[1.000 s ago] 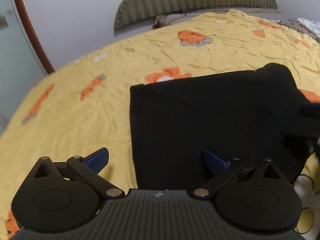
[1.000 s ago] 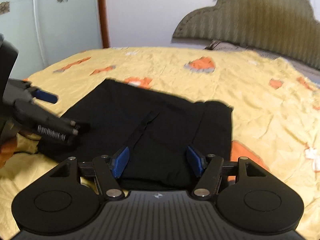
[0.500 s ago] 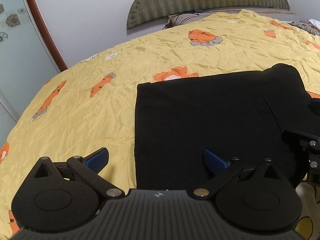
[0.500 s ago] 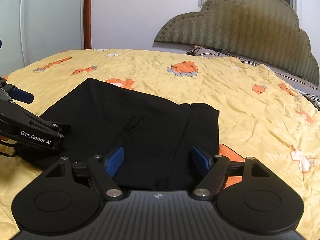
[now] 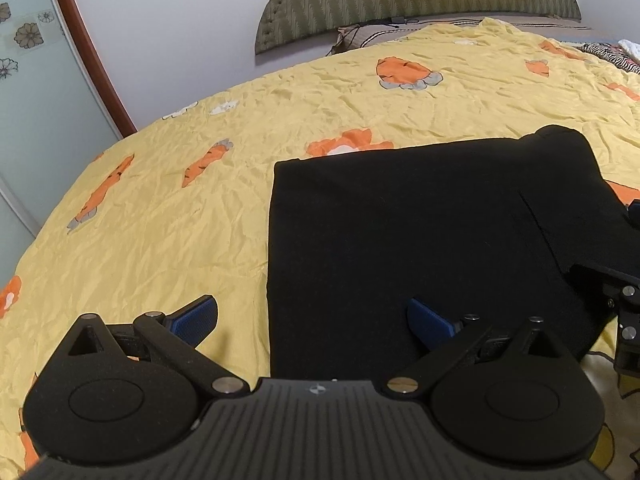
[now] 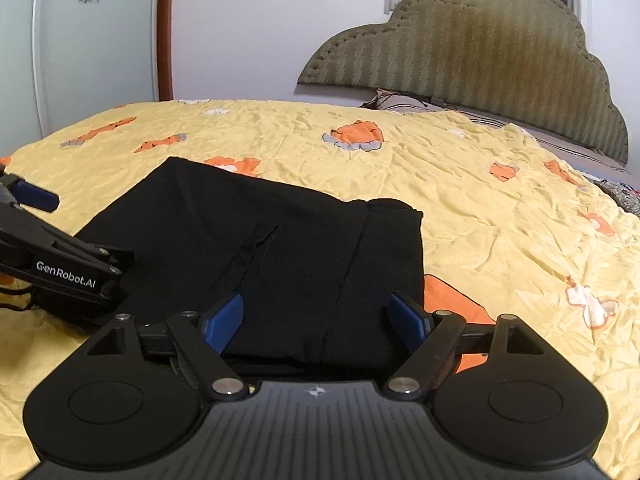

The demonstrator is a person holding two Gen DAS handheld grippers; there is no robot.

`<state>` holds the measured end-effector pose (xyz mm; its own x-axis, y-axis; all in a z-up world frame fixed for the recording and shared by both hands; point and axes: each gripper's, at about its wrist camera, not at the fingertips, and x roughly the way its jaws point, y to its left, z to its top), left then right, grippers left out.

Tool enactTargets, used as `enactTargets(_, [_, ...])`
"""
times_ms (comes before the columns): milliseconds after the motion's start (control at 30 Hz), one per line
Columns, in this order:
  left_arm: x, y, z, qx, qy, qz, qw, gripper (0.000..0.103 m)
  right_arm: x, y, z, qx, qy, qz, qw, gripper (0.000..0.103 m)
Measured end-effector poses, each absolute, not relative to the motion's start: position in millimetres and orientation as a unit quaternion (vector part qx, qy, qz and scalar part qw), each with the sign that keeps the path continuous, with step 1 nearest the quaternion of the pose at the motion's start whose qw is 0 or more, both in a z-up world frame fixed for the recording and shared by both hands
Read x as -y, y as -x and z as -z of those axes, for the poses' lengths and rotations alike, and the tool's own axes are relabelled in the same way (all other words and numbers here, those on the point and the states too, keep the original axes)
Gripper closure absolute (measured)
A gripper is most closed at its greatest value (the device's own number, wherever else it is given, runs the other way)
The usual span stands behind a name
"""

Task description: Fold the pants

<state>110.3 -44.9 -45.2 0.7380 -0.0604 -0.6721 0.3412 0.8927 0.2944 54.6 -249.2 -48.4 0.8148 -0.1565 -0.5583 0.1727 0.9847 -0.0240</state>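
Observation:
Black pants [image 5: 420, 220] lie folded into a flat rectangle on the yellow bedspread [image 5: 160, 208]. My left gripper [image 5: 312, 316] is open wide and straddles the near left edge of the pants: one blue pad over the sheet, the other over the cloth. In the right wrist view the pants [image 6: 280, 248] show a seam and a thicker fold at their right side. My right gripper [image 6: 316, 314] hangs over their near right part. Its jaws are opening, with cloth below them but not pinched. The left gripper [image 6: 60, 264] shows at the left, the right gripper [image 5: 624, 300] at the right edge.
The bedspread [image 6: 500, 216] carries orange carrot and animal prints. An olive padded headboard [image 6: 480, 60] and a pillow [image 5: 360, 32] stand at the far end. A frosted flowered sliding door [image 6: 80, 40] is at the left. Striped fabric [image 5: 608, 52] lies far right.
My right gripper's jaws have spread wider above the pants. Both views have tipped up slightly, showing more wall and headboard. The pants lie as before.

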Motion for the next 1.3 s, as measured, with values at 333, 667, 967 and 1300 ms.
enactTargets(333, [36.4, -99.6, 41.4, -0.38, -0.162, 0.122, 0.902, 0.0, 243.3, -43.8, 49.0, -0.306, -0.027, 0.114, 0.945, 0.006])
enactTargets(667, [33.6, -88.5, 42.2, -0.391, -0.138, 0.121, 0.902, 0.0, 252.3, -44.4, 48.5, -0.296, -0.023, 0.141, 0.945, 0.003])
enactTargets(967, [37.2, -77.8, 38.0, -0.371, -0.149, 0.114, 0.909, 0.0, 252.9, -22.6, 43.9, -0.282, -0.053, 0.14, 0.948, 0.003])
enactTargets(1300, [33.6, -65.1, 31.5, -0.365, -0.142, 0.121, 0.912, 0.0, 225.9, -15.7, 39.3, -0.281, -0.027, 0.108, 0.953, 0.003])
